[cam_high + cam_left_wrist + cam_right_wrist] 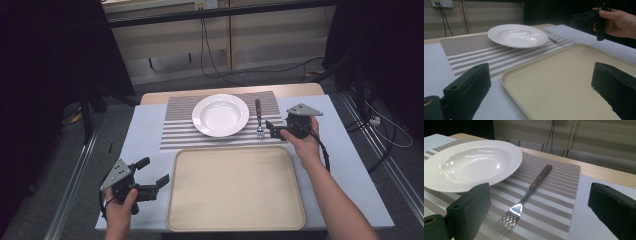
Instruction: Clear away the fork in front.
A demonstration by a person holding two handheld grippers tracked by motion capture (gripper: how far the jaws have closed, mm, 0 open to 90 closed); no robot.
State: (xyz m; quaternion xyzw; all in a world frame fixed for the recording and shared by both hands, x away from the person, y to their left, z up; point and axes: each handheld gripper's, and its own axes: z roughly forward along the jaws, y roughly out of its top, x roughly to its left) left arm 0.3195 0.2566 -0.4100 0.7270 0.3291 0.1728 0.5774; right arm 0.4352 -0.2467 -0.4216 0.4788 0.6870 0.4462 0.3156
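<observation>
Fork (527,195) with dark wooden handle, steel tines, on striped placemat (554,202); right claw (537,212) agape near it; left claw (152,174) agape

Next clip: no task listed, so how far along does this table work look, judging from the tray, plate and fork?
Nothing looks moved yet: the beige tray is bare, and the white plate and fork lie on the striped placemat. In hand: the right gripper, open, sits beside the fork's tines, probably about to grasp it. The left gripper waits open by the tray's left edge. If the tray is the destination, both items remain.
</observation>
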